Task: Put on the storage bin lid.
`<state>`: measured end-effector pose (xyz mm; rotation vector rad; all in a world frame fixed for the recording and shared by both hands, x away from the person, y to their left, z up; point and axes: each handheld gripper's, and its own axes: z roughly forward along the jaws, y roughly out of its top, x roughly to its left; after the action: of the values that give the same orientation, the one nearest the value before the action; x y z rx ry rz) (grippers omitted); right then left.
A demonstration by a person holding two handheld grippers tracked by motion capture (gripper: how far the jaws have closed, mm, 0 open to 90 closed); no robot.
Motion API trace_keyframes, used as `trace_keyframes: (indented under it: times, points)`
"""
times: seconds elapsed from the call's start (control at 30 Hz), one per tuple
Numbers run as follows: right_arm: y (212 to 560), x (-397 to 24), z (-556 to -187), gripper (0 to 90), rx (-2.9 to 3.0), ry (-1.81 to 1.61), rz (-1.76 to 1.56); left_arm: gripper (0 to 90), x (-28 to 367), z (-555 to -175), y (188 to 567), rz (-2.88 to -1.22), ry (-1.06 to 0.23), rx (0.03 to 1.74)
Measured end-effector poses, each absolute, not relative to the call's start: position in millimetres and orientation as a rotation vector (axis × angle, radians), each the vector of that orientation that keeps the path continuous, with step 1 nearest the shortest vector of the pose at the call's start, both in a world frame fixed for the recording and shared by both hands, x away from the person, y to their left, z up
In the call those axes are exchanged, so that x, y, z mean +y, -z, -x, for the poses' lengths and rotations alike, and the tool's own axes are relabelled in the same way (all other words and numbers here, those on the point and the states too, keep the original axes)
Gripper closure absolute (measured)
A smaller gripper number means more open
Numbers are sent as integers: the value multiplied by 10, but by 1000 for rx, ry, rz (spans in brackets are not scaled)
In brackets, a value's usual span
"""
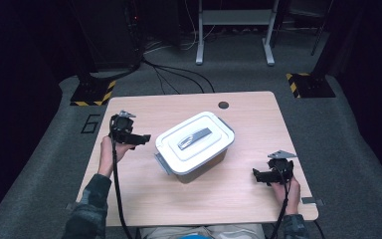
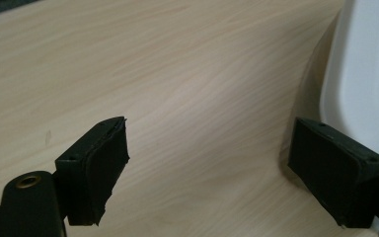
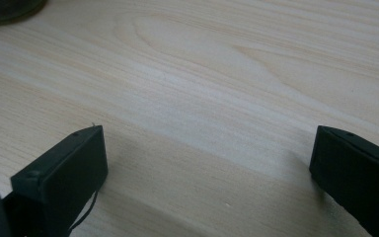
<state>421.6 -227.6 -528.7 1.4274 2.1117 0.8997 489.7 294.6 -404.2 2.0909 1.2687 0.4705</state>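
A white lidded box (image 1: 195, 143) is seen near the middle of a light wooden worktop (image 1: 238, 194) in the high view, set at an angle to the worktop's edges. A grey handle (image 1: 194, 138) lies flat in a recess on the lid, and grey latches are visible at the two short ends of the box. A small dark round hole (image 1: 223, 105) is seen in the worktop beyond the box, near the far edge.

The left claw (image 1: 142, 139) is held just beside the left end of the box, pointed toward it, with the left hand (image 1: 112, 149) gripping it from behind. In the left gripper view, its jaws are spread wide over bare wood, with nothing held between them; the white side of the box (image 2: 370, 74) is seen at the right edge, close by one jaw.

The right claw (image 1: 258, 175) is held near the right front part of the worktop, well apart from the box, by the right hand (image 1: 284, 190). In the right gripper view, its jaws are likewise spread wide, empty, low over the wood grain.

Black cables trail from both claws toward the near edge. Grey carpet (image 1: 348, 129) surrounds the worktop.
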Motion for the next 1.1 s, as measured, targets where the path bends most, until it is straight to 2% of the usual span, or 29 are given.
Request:
trace_keyframes:
  times: [0.33,0.7,0.93,1.03,1.1]
  points:
    - [5287,-2276,-4217,3,2112,-899,-1428,151,3271,-4907,4554,-2050,-404,1420]
    - [5287,-2277,-4217,3,2112,-900,-1427,149,3433,-4861,5023,-2007,-329,1532]
    - [5287,-2277,-4217,3,2114,-899,-1427,150,3481,-4717,5197,-1938,-504,1478]
    - [5287,-2277,-4218,3,2114,-899,-1426,152,3444,-4657,5288,-1924,-622,1421]
    - [5287,-2277,-4217,2,2114,-898,-1428,145,3445,-4642,5295,-1911,-626,1428]
